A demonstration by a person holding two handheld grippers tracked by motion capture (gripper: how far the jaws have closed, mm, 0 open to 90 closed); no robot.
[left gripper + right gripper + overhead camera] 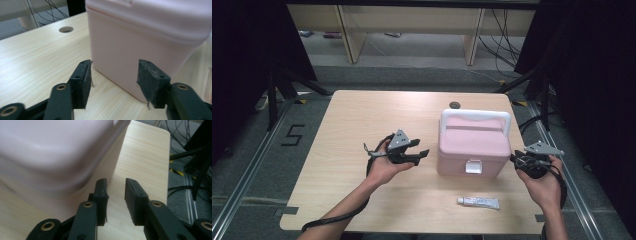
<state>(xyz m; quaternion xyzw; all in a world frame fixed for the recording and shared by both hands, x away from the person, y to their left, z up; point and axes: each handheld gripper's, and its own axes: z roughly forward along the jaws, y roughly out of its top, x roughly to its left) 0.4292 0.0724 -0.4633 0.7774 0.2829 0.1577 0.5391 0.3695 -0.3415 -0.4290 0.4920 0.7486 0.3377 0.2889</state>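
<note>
White tube (478,202) lies flat near the front edge of the tabletop (352,130), untouched. Behind it, pink box (473,145) stands right of centre, lid down, front latch (473,166) facing the person, white handle (475,117) folded back. Left tool (419,154) hovers just beside the box's left wall, jaws spread, gripping nothing. Right tool (515,159) sits at the box's right side, jaws parted narrowly, empty. Round hole (455,105) in the tabletop behind the box.
</note>
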